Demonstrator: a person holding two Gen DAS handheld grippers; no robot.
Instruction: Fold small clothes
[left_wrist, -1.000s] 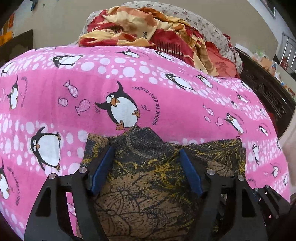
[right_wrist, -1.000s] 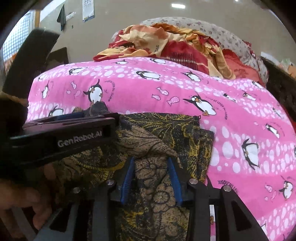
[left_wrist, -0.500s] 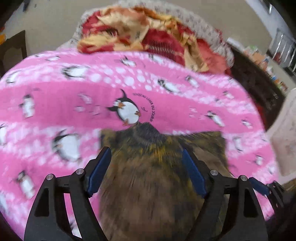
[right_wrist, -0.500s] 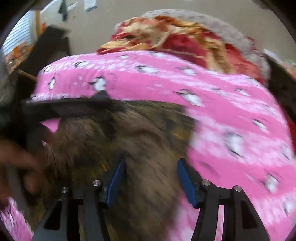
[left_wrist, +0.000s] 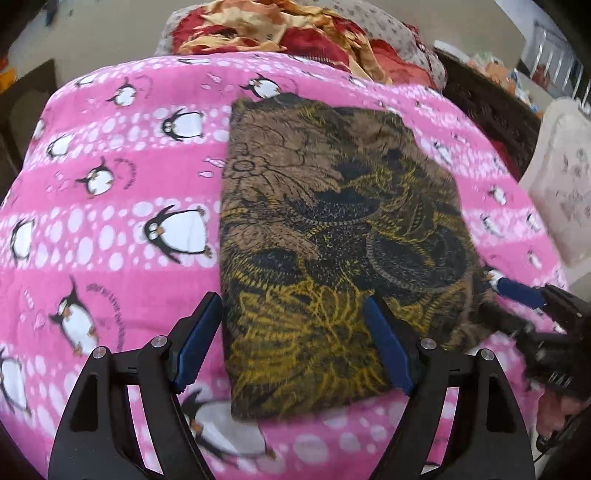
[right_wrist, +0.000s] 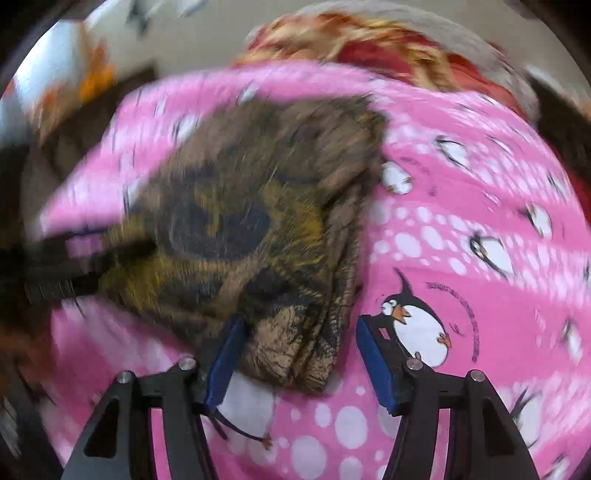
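A brown, black and yellow patterned garment (left_wrist: 332, 236) lies folded into a rough rectangle on the pink penguin blanket (left_wrist: 110, 206). My left gripper (left_wrist: 295, 343) is open and empty, raised over the garment's near edge. My right gripper (right_wrist: 299, 362) is open and empty over the garment's near right corner (right_wrist: 295, 354); it also shows in the left wrist view (left_wrist: 517, 291) at the garment's right edge. The right wrist view is blurred by motion.
A heap of red, orange and yellow bedding (left_wrist: 295, 33) lies at the far end of the blanket. A dark wooden frame (left_wrist: 491, 110) and a pale cushion (left_wrist: 565, 177) are at the right.
Both grippers have opened, let go of the garment and pulled back and up. The garment now lies flat and folded on the blanket.
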